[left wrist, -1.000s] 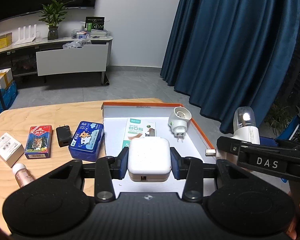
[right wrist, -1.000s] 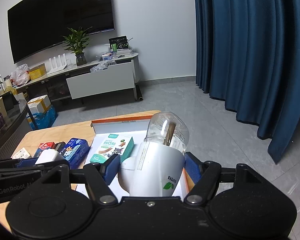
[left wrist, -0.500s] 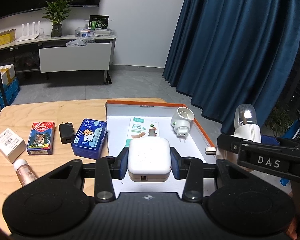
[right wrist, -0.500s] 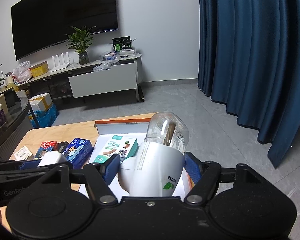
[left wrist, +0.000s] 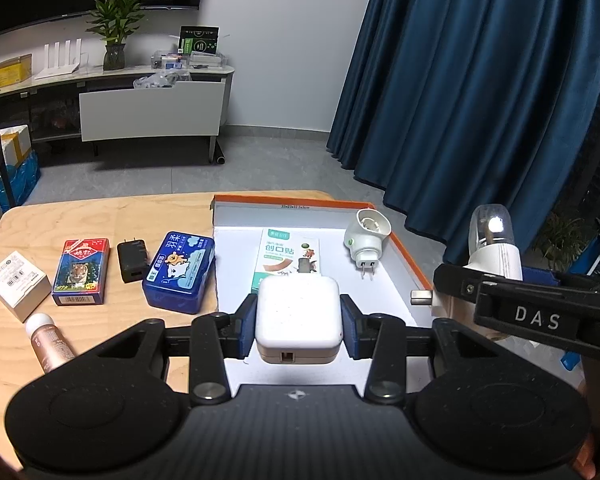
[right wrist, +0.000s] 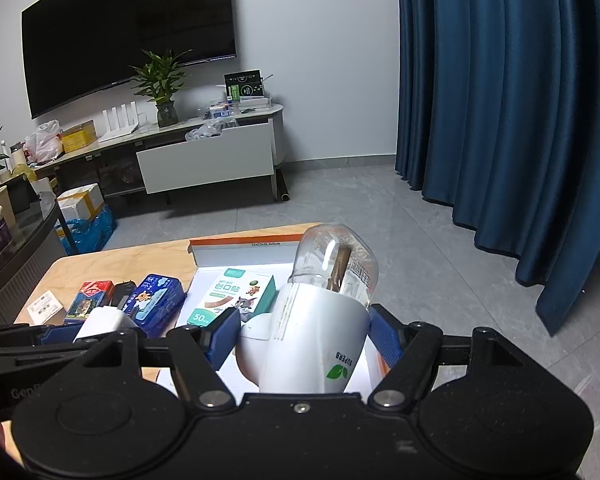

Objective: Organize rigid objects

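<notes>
My left gripper (left wrist: 299, 330) is shut on a white square charger (left wrist: 299, 314) and holds it above the near part of a shallow white box with an orange rim (left wrist: 404, 248). In the box lie a green-and-white plaster packet (left wrist: 288, 256) and a white plug-in socket device (left wrist: 366, 238). My right gripper (right wrist: 302, 336) is shut on a white mosquito-repellent device with a clear bottle (right wrist: 320, 320), held over the box's right side; it also shows in the left wrist view (left wrist: 494, 244).
On the wooden table (left wrist: 100, 212) left of the box lie a blue tin (left wrist: 179, 270), a black plug adapter (left wrist: 132, 260), a red card pack (left wrist: 81, 266), a small white box (left wrist: 17, 283) and a pink tube (left wrist: 48, 344). Blue curtains (left wrist: 480, 100) hang at the right.
Both grippers have risen and tilted up slightly with their objects still held. The things on the table have not moved.
</notes>
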Demonstrator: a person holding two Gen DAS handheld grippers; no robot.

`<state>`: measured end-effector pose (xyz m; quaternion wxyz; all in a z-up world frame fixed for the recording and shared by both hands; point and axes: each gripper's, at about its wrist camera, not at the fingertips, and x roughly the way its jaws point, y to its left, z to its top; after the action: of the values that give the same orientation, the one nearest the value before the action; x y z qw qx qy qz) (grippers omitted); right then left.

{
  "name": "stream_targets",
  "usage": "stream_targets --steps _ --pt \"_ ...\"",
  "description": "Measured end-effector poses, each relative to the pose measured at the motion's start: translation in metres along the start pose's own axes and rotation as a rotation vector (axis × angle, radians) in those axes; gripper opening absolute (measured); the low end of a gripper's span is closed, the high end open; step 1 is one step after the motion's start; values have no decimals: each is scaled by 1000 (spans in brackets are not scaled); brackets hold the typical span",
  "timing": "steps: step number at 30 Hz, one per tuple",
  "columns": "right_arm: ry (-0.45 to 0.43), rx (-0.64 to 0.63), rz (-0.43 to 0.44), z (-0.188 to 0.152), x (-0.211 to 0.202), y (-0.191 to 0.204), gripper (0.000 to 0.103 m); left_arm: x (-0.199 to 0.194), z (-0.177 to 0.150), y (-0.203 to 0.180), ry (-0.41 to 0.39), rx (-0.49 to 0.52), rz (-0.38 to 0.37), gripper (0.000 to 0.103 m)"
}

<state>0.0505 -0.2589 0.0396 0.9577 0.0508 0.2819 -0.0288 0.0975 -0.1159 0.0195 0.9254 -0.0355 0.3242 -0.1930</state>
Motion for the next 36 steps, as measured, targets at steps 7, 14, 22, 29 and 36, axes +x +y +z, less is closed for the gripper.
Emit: stream_targets --steps 7,14,22,29,36 --pt "1 2 0 0 1 -1 84 0 0 -1 1 4 2 42" --pt "1 1 0 1 2 -1 84 1 0 -1 1 6 2 42" --pt "3 1 1 1 1 -1 84 2 0 -1 2 9 3 42" --pt "3 0 1 1 3 0 84 2 0 -1 2 9 3 42" --pt "5 1 1 1 3 -1 84 3 -1 -2 3 11 4 42"
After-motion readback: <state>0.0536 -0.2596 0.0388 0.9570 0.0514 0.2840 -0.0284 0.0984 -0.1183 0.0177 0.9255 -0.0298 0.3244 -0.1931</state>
